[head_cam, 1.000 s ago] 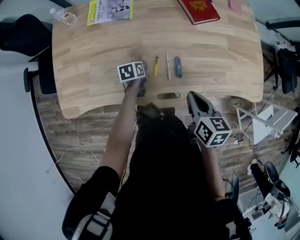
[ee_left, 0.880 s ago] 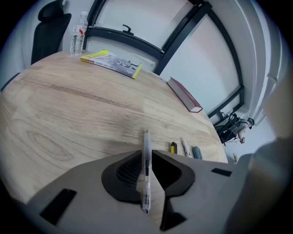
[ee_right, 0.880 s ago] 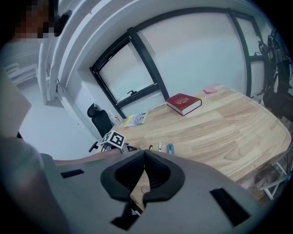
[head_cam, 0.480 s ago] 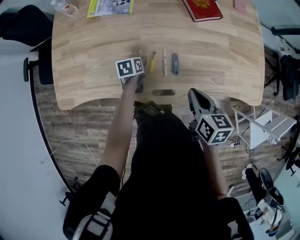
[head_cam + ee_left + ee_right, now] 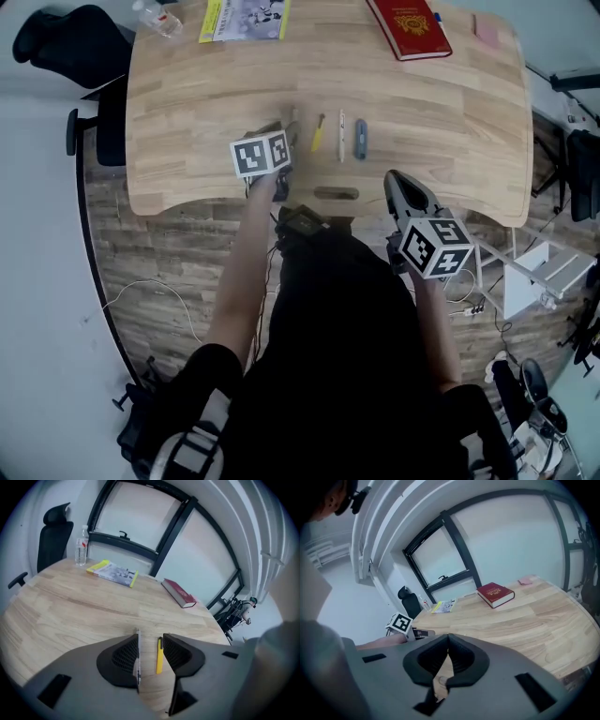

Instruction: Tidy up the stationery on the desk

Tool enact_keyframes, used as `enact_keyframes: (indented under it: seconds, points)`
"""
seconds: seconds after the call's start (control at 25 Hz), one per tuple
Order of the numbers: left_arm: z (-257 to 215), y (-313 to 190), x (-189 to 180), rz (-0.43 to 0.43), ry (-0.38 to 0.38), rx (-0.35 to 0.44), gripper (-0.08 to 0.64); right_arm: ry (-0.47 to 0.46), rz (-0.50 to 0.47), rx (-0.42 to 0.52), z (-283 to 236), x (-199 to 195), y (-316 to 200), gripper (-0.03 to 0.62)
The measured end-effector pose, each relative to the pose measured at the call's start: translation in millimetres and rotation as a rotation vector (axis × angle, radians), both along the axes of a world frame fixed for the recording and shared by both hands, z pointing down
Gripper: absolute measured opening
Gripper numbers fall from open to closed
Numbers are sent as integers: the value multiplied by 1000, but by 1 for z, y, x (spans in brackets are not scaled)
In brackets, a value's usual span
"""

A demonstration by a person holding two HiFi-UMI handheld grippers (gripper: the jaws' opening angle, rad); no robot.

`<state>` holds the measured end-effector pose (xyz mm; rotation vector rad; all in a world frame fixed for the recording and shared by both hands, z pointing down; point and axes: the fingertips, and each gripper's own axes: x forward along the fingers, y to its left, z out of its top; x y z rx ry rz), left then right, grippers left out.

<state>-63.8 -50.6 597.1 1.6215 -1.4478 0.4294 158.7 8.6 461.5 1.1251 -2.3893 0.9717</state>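
Four writing items lie in a row near the desk's front edge: a thin grey pen [image 5: 293, 127], a yellow pen [image 5: 319, 133], a white pen [image 5: 340, 135] and a blue one [image 5: 360, 138]. My left gripper [image 5: 281, 134] hovers over the row's left end, and its jaws have just been opening. Between them, in the left gripper view, the grey pen [image 5: 138, 658] and the yellow pen [image 5: 159, 656] lie on the wooden desk [image 5: 70, 616]; the pads of my left gripper [image 5: 150, 638] press on neither. My right gripper [image 5: 392, 178] is shut and empty at the desk's front edge; its closed jaws [image 5: 447, 641] point across the desk.
At the desk's far side lie a red book [image 5: 409, 22], a yellow-edged booklet [image 5: 242, 19], a water bottle [image 5: 157, 17] and a small pink item [image 5: 487, 31]. A black office chair [image 5: 66, 42] stands beyond the far-left corner. A slot [image 5: 336, 194] is cut near the front edge.
My left gripper has lifted off the desk and opened, leaving the grey pen lying left of the yellow pen. The right gripper has shifted slightly and stays shut.
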Motion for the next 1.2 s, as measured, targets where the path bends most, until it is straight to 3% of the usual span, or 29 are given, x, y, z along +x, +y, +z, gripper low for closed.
enact_keyframes:
  seconds: [0.12, 0.44, 0.6, 0.76, 1.0, 1.2]
  points:
    - [-42, 14, -2, -1, -47, 74, 175, -14, -20, 27, -8, -4, -6, 21]
    - [-142, 48, -10, -30, -66, 328, 55, -20, -111, 155, -42, -26, -18, 21]
    - [-182, 67, 7, 9, -38, 443, 44, -17, -155, 257, -60, -32, -13, 21]
    - [-213, 83, 25, 80, -65, 554, 43, -38, -191, 359, -76, -37, -8, 20]
    - [-229, 90, 45, 144, -68, 606, 43, -90, -230, 383, -85, -37, -1, 20]
    - [-232, 87, 56, 176, -69, 611, 43, -46, -225, 400, -84, -30, -1, 20]
